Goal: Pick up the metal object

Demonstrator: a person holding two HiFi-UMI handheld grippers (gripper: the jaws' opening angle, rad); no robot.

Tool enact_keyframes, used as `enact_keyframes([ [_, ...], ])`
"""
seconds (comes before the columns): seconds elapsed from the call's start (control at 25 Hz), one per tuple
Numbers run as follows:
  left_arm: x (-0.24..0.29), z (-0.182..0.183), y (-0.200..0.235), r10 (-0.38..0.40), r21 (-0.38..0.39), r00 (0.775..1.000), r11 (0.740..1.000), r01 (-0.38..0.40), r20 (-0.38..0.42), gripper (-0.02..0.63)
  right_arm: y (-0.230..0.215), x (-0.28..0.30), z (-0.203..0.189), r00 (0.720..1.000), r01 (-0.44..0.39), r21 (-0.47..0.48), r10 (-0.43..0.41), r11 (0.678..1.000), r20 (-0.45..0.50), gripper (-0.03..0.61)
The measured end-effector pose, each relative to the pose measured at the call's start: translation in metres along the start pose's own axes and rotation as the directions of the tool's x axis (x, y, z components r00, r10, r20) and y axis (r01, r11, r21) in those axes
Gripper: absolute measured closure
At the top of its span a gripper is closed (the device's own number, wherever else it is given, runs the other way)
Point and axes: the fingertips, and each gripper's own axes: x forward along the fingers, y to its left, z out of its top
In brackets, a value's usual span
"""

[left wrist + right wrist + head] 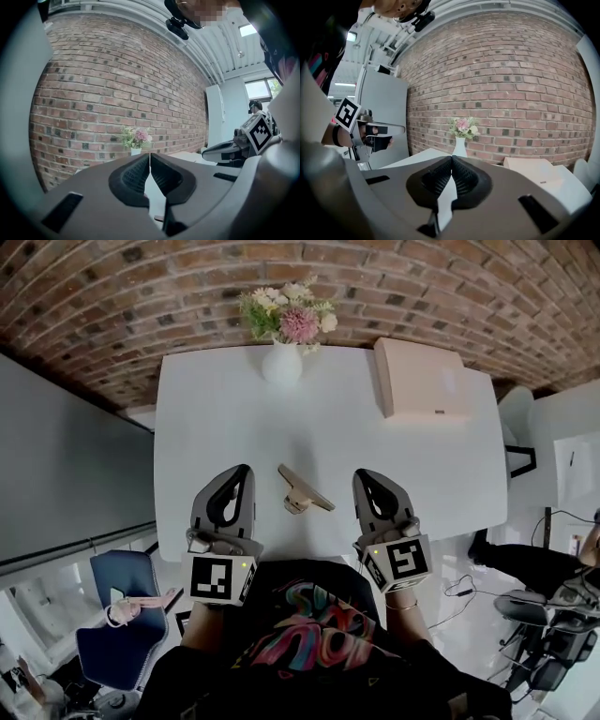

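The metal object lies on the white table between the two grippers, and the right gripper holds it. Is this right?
No. The metal object lies on the white table between the left gripper and the right gripper, but the right one holds nothing: the right gripper view shows its jaws shut and empty.

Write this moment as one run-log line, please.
left hand-held gripper: shut, empty | right hand-held gripper: shut, empty | metal object: on table between them, untouched
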Motion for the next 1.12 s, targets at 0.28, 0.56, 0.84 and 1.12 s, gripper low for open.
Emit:
enact_keyframes([
  [0.28,-0.011,-0.004,0.001,0.054,-0.004,0.999,0.999,-0.054,0.0,0.584,0.009,0.009,0.014,0.992,-0.052,0.006,0.051,0.999,0.116,0.563],
  [0.56,-0.015,-0.009,0.008,0.091,-0.01,0.996,0.996,-0.091,-0.005,0.584,0.012,0.016,0.002,0.995,-0.085,0.011,0.085,0.996,0.057,0.561],
  [0.84,-0.02,-0.016,0.013,0.109,-0.014,0.994,0.994,-0.109,-0.009,0.584,0.019,0.022,-0.016,0.992,-0.124,0.014,0.125,0.992,-0.034,0.561],
  [1.12,-0.026,-0.022,0.019,0.127,-0.026,0.992,0.991,-0.128,-0.021,0.584,0.028,0.031,-0.009,0.982,-0.185,0.054,0.183,0.981,0.037,0.492],
])
